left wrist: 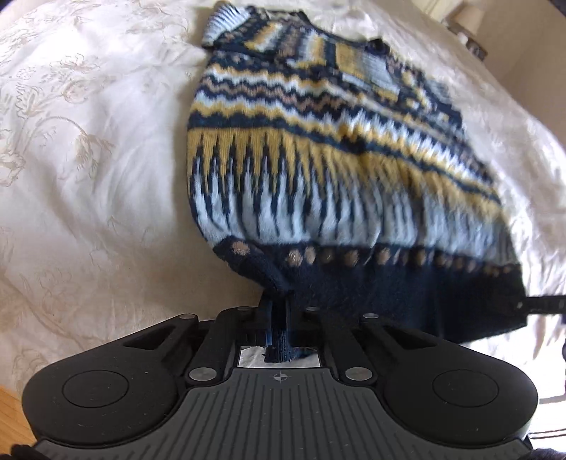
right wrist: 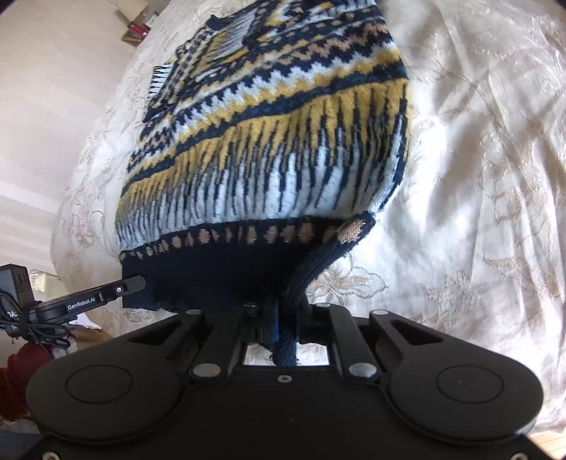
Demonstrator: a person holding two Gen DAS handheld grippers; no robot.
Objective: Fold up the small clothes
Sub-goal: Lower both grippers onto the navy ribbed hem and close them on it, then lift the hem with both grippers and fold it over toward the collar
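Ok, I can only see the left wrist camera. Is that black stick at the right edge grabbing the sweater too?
Observer: Yes, that is the right gripper; its jaws are shut on the sweater's navy hem, near one corner.
Operator: How does my gripper look from there?
Observer: The left gripper pinches the hem's other corner, with GenRobot.AI printed on its side.
Operator: Anything behind it?
Observer: A tangle of black cable.

A home bedroom; an embroidered white bedspread (left wrist: pixel 88 159) covers the bed; lamp (left wrist: pixel 468 17) beyond.
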